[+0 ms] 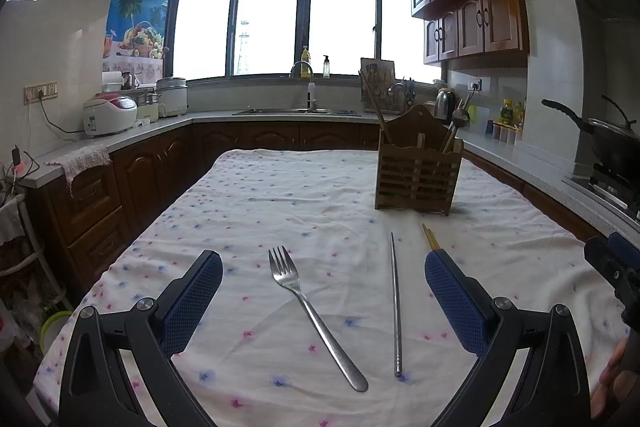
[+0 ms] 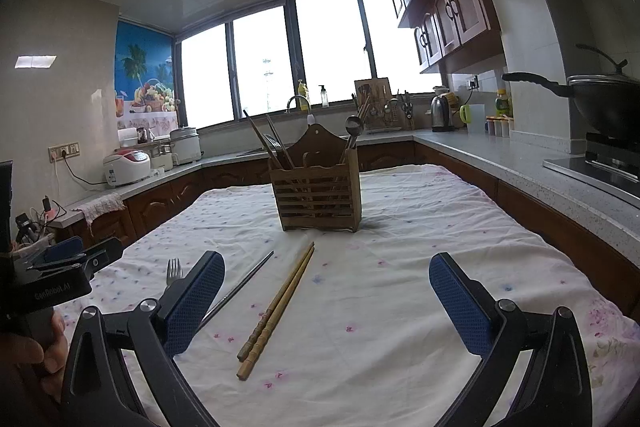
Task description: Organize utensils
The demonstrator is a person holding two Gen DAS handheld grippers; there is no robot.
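Note:
A steel fork (image 1: 312,303) and a single steel chopstick (image 1: 395,303) lie on the flowered tablecloth (image 1: 280,203), both between the fingers of my open left gripper (image 1: 323,291), which hovers above them. A pair of wooden chopsticks (image 2: 278,307) lies to their right; only its tips (image 1: 429,237) show in the left wrist view. My right gripper (image 2: 326,301) is open and holds nothing, with the wooden chopsticks just inside its left finger. The wooden utensil holder (image 2: 318,197) stands further back, with chopsticks, a fork and a ladle in it. The steel chopstick (image 2: 240,287) and fork (image 2: 174,271) lie at left.
The table (image 2: 460,227) sits inside a U-shaped kitchen counter (image 2: 520,163). A wok (image 2: 600,103) on a stove is at right, rice cookers (image 1: 110,113) at left, a sink (image 1: 296,111) under the window. A hand holds the left gripper's handle (image 2: 40,291).

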